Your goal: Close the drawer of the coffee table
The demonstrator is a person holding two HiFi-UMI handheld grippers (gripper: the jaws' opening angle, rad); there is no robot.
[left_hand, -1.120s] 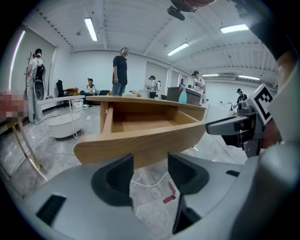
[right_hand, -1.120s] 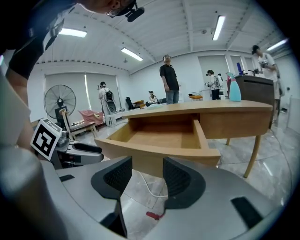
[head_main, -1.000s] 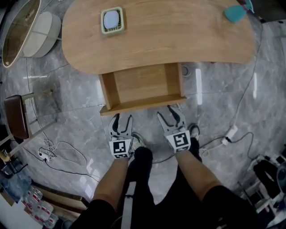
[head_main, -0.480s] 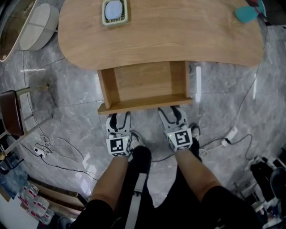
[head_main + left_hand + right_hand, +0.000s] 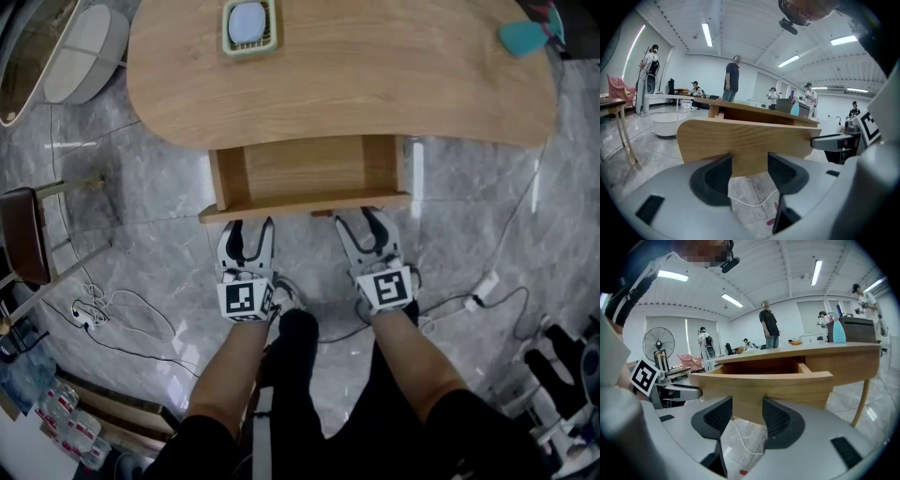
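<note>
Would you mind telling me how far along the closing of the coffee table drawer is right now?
Done: both claws are lined up at the drawer front. The left claw and right claw are open, with their tips at or nearly on it. In hand: the push, apparently. Left: the drawer sticks out from under the tabletop with its inside showing, so it needs sliding fully in.

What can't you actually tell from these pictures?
- Head view: the back of the drawer, hidden under the tabletop.
- Head view: the teal object, too small to identify.
- Gripper views: whether the left gripper or right gripper touches the drawer; their own open jaws cover the meeting point.
</note>
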